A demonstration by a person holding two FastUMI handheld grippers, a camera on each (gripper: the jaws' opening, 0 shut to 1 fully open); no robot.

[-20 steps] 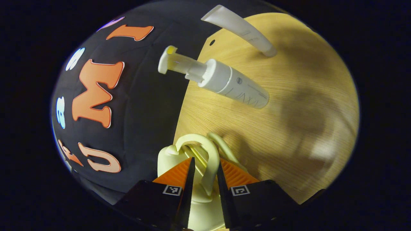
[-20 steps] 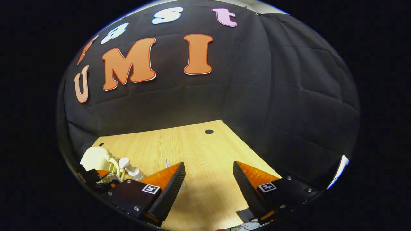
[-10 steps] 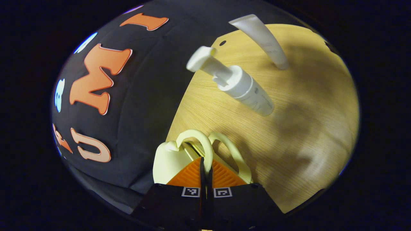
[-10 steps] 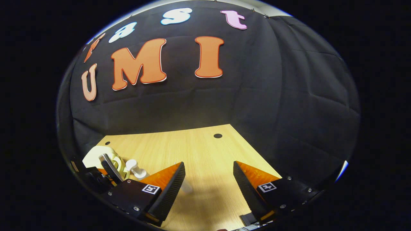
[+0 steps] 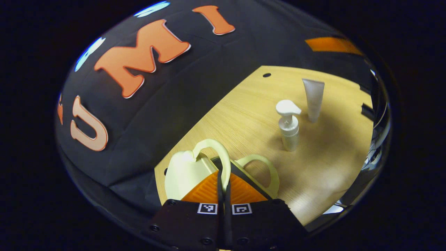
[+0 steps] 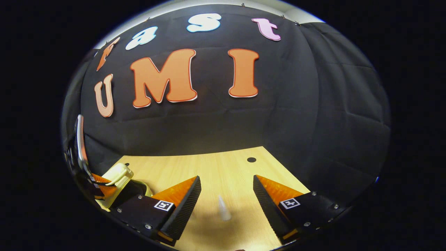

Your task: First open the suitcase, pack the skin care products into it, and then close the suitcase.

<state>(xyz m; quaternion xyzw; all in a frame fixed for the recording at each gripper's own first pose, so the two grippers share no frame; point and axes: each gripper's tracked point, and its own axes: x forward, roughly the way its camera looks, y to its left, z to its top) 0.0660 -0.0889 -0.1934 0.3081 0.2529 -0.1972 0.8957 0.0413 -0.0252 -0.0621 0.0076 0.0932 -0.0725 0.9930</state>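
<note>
The small cream suitcase (image 5: 184,170) is sitting at the near edge of the wooden counter (image 5: 244,115), close to the black cloth wall, and its two halves are standing parted, a dark gap showing between them in my left gripper view. I am holding one of its two looped handles (image 5: 223,158) in my left gripper (image 5: 223,186), jaws pressed together on the loop so that no space is showing between them; the other handle (image 5: 264,167) is lying free just beside, to the right. Farther across the counter, well apart from the suitcase, a white pump bottle (image 5: 289,127) is standing upright, and just beyond it a white tube (image 5: 313,97) is standing on its cap. A small dark hole (image 5: 267,75) is showing in the counter near its far corner. In my right gripper view, the suitcase (image 6: 116,176) is appearing low at the left with my left gripper (image 6: 95,184) at it. My right gripper (image 6: 226,195) is hovering above the counter (image 6: 209,170) with its jaws standing wide apart and nothing between them but the tube (image 6: 223,209), which is standing farther off on the wood, blurred and touching neither finger.
</note>
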